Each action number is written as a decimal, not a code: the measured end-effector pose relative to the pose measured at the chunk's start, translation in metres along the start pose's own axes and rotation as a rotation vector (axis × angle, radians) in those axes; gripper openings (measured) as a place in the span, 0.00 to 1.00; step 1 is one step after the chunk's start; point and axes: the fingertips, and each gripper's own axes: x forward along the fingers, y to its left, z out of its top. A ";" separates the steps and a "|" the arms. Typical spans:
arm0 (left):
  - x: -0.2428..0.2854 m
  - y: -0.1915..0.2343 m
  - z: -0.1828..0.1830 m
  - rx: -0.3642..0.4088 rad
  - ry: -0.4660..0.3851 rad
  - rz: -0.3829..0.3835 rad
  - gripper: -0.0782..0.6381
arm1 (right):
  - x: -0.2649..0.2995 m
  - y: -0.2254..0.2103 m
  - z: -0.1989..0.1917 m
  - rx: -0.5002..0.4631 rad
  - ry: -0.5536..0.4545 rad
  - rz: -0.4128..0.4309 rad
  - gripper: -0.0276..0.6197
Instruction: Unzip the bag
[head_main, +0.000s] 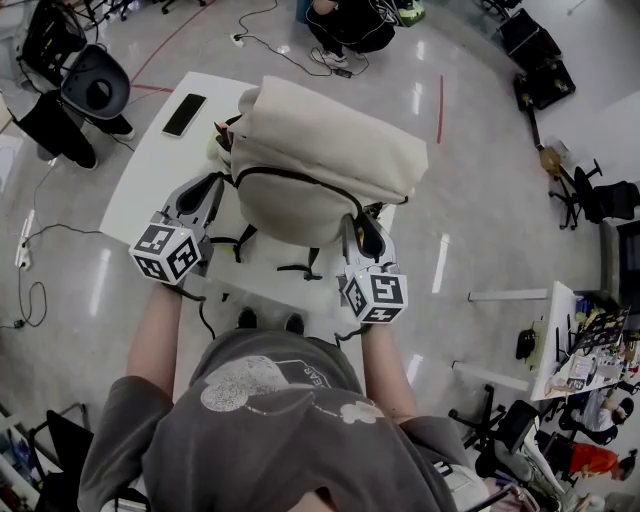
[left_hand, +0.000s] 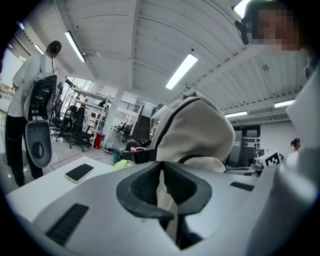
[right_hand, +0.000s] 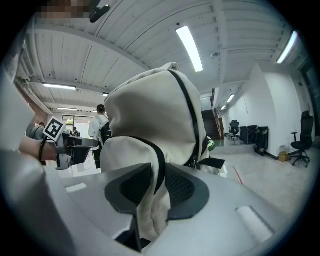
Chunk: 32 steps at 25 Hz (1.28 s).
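Note:
A cream backpack (head_main: 320, 160) with a black zip line (head_main: 300, 178) stands on the white table (head_main: 150, 170). My left gripper (head_main: 213, 192) is at the bag's left side. In the left gripper view (left_hand: 161, 167) its pads are closed on a thin fold of the bag's cream fabric (left_hand: 162, 192), with the bag (left_hand: 200, 130) rising behind. My right gripper (head_main: 365, 232) is at the bag's right lower corner. In the right gripper view (right_hand: 157, 172) a fold of cream fabric edged by the black zip strip (right_hand: 160, 170) fills the gap between the pads, and the bag (right_hand: 150, 115) towers above.
A black phone (head_main: 184, 114) (left_hand: 79, 172) lies on the table's far left corner. A yellow-green object (head_main: 215, 145) sits against the bag's left side. A black chair (head_main: 95, 85) stands left of the table, and a person (head_main: 350, 25) crouches beyond the far edge.

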 end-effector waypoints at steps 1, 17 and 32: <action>0.000 -0.001 0.006 -0.008 -0.014 -0.007 0.16 | -0.001 0.000 0.001 0.003 -0.001 0.002 0.18; 0.011 -0.041 0.076 0.075 -0.158 -0.118 0.11 | -0.003 0.000 0.002 0.011 -0.005 -0.013 0.16; 0.025 -0.042 0.013 0.163 0.059 -0.093 0.28 | -0.001 0.001 -0.001 0.003 -0.001 -0.015 0.16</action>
